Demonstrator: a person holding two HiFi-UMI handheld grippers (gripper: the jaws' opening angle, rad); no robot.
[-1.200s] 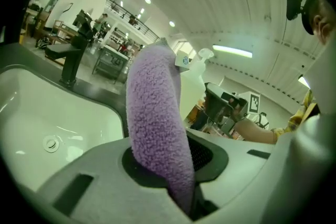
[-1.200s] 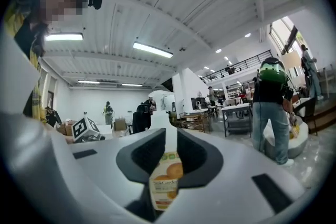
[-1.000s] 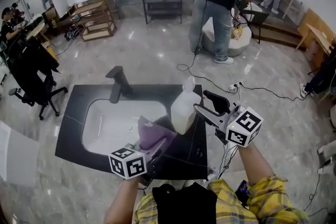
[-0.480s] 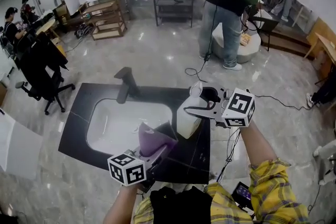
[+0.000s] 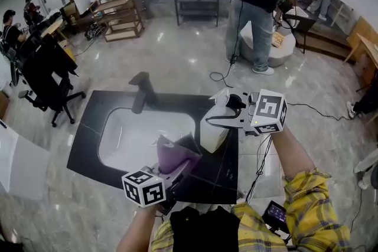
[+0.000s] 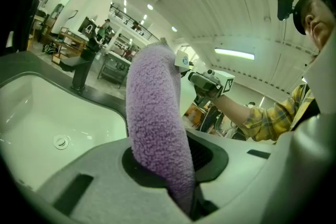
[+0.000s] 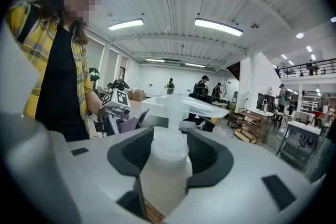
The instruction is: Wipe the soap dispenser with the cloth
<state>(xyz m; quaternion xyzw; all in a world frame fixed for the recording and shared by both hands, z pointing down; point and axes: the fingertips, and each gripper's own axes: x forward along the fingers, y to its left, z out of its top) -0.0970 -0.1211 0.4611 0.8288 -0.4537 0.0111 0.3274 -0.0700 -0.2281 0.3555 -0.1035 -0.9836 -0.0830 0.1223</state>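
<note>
The soap dispenser's (image 7: 161,168) label is too cropped to read. The right tongs (image 7: 167,157), jaws just closing, pinch it; the left tongs (image 6: 176,165) pinch the purple cloth (image 6: 155,113) nearby.

right gripper (image 5: 220,121) | swings from near-right of soap dispenser (image 5: 211,134) to level beside it | jaws just closing, dispenser between them

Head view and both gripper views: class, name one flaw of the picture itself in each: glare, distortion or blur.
Head view: glare spots on the glossy floor. Left gripper view: dark vignette at the corners, purple cloth sharp. Right gripper view: ceiling lines bow; the close soap dispenser looks soft.
</note>
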